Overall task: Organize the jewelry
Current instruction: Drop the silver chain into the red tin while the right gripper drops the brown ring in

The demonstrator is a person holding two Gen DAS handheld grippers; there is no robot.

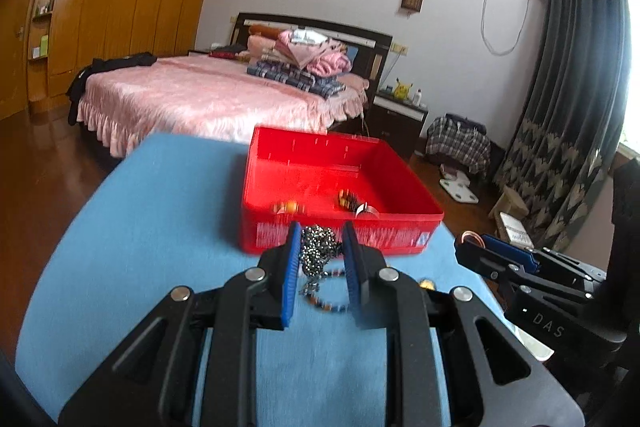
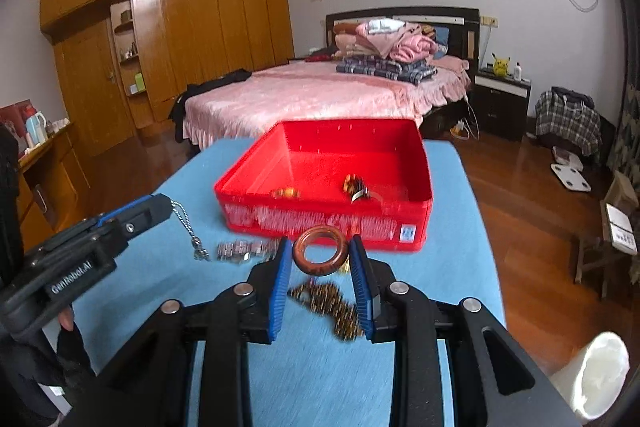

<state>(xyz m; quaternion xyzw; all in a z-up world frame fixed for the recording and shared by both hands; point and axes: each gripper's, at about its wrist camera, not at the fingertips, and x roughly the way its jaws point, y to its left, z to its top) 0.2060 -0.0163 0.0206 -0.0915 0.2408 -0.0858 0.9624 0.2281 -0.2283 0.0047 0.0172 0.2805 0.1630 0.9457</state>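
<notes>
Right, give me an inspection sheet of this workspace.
Surface: blue cloth-covered table.
Job's things: open red plastic box with a few pieces inside; silver link watch band, dark beaded strand on the cloth.
Clutter: white cylinder at table's edge.
Grippers: left gripper shut on silver chain; right gripper shut on brown wooden bangle.
Cables: white cord on wall.
Surroundings: pink bed, wooden wardrobe.

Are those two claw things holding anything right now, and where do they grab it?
Yes. The left gripper pinches a bunched silver chain near its top; the right gripper clamps a brown bangle across its outer edges.
</notes>
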